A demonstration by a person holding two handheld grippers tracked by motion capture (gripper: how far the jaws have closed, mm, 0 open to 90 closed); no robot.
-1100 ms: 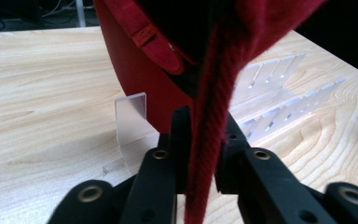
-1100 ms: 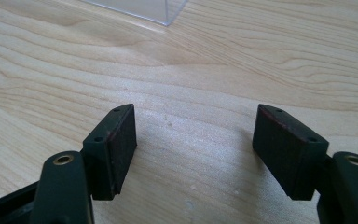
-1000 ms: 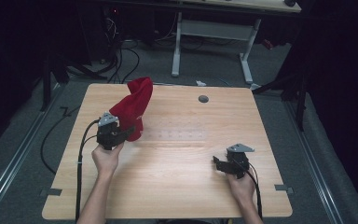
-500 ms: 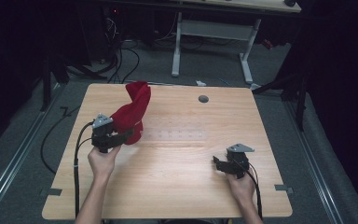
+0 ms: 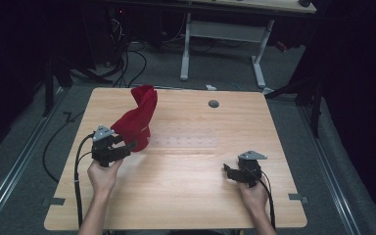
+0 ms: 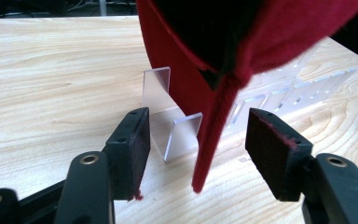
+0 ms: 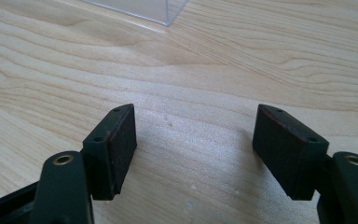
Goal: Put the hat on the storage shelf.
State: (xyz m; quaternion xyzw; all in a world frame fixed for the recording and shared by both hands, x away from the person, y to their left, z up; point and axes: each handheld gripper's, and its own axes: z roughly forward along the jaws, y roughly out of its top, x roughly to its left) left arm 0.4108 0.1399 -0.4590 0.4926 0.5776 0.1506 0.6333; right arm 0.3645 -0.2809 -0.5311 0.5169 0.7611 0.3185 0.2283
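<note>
The left gripper (image 5: 127, 146) is standing with its jaws wide apart, gripping nothing; the red cap (image 5: 137, 120) is sitting on the clear stand (image 6: 170, 119) at the table's (image 5: 186, 196) left-rear area, its brim edge hanging between the open jaws. Compared with a second ago, the left gripper is sitting lower and further left, and the cap appears released rather than carried. The right gripper (image 5: 229, 172) is resting unchanged, jaws open and empty.
</note>
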